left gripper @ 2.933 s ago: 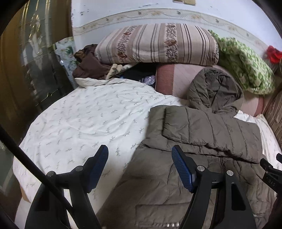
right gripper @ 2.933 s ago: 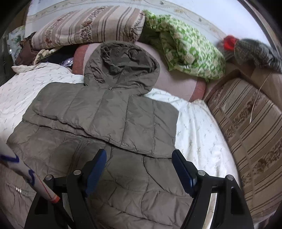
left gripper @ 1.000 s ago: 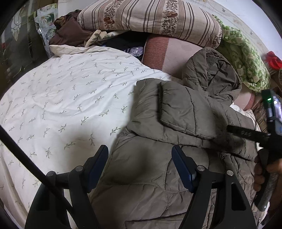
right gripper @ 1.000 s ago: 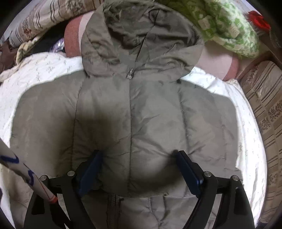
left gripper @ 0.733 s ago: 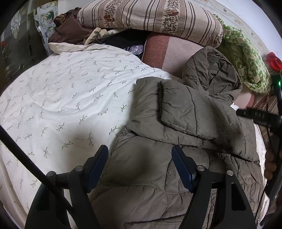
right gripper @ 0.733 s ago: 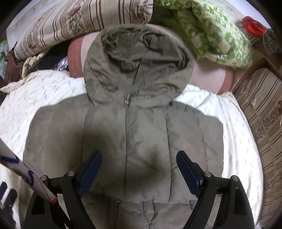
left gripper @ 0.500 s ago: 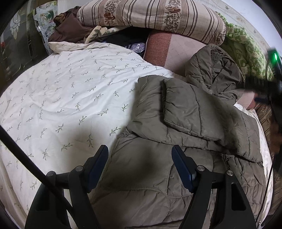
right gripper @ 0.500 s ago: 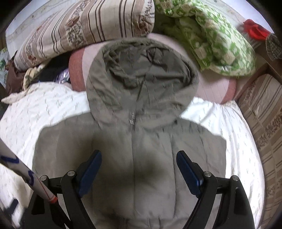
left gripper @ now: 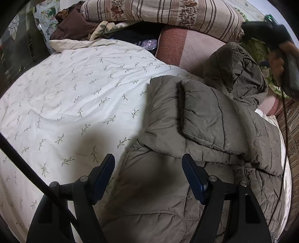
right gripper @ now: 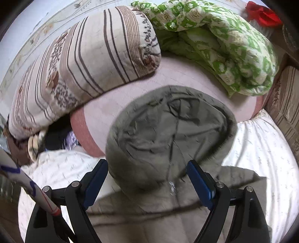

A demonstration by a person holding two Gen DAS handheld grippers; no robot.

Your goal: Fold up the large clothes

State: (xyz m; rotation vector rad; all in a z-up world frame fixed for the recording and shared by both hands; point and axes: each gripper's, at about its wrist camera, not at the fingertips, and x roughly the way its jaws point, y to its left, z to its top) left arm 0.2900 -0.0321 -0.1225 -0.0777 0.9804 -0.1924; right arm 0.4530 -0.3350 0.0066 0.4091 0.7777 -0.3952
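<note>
A puffy olive jacket (left gripper: 196,168) lies on the bed (left gripper: 74,93), sleeves folded across its chest. The right tool (right gripper: 147,179), jaws spread and empty, has lifted off the chest toward the hood (right gripper: 168,134), probably the next fold. The left tool (left gripper: 148,173) hovers spread over the jacket's near edge.

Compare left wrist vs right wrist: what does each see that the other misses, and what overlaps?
Left wrist only: the jacket's folded sleeve, its lower body, the open left gripper above it, and the hand holding the right gripper.
Right wrist only: the open right gripper framing the hood, a zipper pull, a red item.
Both: jacket, hood, striped pillow, green quilt, white bedspread.
</note>
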